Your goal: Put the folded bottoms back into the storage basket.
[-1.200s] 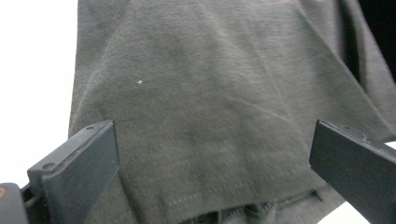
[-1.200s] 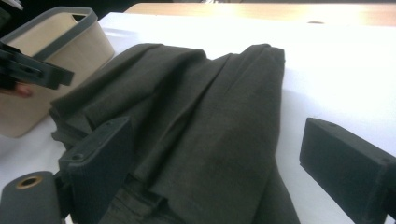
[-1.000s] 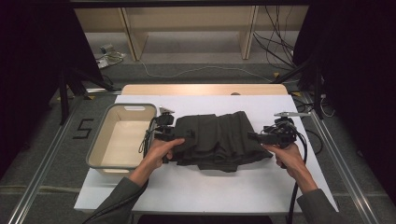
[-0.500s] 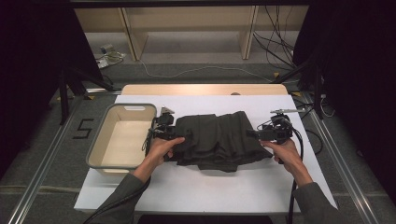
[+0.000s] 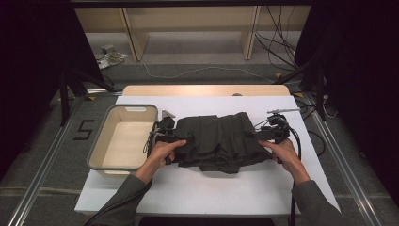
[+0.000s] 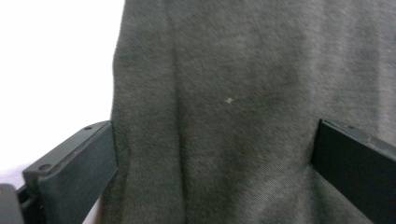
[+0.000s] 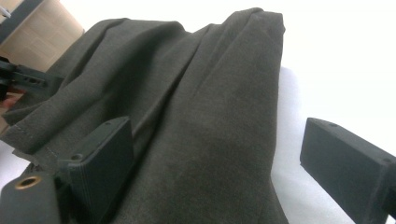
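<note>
Dark cloth (image 5: 216, 141) mid-frame on white table (image 5: 211, 188). Left gripper (image 6: 210, 158) wide apart around cloth; right gripper (image 7: 215, 163) spread too, cloth between. Tan bin (image 5: 123, 136) at left.

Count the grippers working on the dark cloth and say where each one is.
2. The left gripper is at the cloth's left edge, beside the beige bin; the right gripper is at its right edge. Both have their jaws spread around cloth.

Garment (image 5: 219, 141) matt dark woven cloth; bin (image 5: 123, 141) smooth plastic; table (image 5: 207, 193) white, matt.
</note>
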{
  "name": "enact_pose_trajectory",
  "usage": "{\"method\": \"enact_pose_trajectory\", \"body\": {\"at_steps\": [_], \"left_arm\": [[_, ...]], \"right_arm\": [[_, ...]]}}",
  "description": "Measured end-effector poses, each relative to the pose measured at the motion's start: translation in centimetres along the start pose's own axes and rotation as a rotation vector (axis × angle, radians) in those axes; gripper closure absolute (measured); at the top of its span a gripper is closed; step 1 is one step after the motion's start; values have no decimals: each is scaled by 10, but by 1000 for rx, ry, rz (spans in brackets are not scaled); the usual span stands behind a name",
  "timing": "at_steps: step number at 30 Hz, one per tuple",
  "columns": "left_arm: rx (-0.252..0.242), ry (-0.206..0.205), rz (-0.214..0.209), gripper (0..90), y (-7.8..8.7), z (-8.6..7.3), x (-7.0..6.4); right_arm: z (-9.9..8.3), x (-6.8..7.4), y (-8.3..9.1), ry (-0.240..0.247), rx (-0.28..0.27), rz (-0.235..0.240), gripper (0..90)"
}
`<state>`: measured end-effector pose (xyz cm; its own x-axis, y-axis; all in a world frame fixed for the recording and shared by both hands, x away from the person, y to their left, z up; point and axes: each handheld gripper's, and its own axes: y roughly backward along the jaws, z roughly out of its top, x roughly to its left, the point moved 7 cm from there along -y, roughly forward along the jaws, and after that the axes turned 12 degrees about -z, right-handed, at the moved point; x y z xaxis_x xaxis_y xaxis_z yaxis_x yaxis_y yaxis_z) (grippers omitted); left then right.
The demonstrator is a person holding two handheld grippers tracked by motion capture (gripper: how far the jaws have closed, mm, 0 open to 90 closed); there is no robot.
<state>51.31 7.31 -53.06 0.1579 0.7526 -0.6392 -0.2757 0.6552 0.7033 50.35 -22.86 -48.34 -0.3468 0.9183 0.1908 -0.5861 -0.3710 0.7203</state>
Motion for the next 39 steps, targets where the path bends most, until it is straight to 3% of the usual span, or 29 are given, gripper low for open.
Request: {"method": "enact_pose_trajectory", "body": {"at_steps": [2, 5, 6, 10, 12, 14, 17, 21, 23, 25, 30, 34, 39], "left_arm": [[9, 16, -35, 0, -1, -2, -4], [19, 4, -41, 0, -3, -4, -6], [29, 6, -70, 0, -5, -6, -10], [47, -20, -111, 0, -7, -8, -14], [52, -36, -125, 0, -9, -9, -17], [66, -59, -110, 1, -10, -10, -18], [59, -48, -133, 18, -10, -7, -18], [43, -65, -144, 144, -11, -7, -19], [29, -61, -135, 178, -11, -7, -19], [19, -89, -111, 280, -10, -6, -17], [12, -94, -142, 484, -11, -6, -16], [4, -99, -163, 569, -11, -6, -16], [-1, -92, -183, 605, -11, -6, -16]], "right_arm": [[-1, 0, -2, -3, 9, 2, 103], [-1, 0, -5, -8, 24, -3, 103], [-2, 0, -6, -10, 28, -4, 102], [-3, 0, -11, -23, 54, 0, 102], [-4, 1, -15, -27, 69, -4, 102], [-5, 2, -19, -25, 82, -7, 102], [-5, 1, -23, -19, 91, -24, 102], [-5, -1, -25, -21, 103, -28, 102], [-5, -2, -26, -27, 106, -32, 103], [-7, -1, -27, -28, 113, -27, 102], [-8, 2, -30, -17, 124, -24, 102], [-10, 1, -33, -13, 144, -40, 101], [-12, 0, -36, -20, 165, -32, 101]]}}
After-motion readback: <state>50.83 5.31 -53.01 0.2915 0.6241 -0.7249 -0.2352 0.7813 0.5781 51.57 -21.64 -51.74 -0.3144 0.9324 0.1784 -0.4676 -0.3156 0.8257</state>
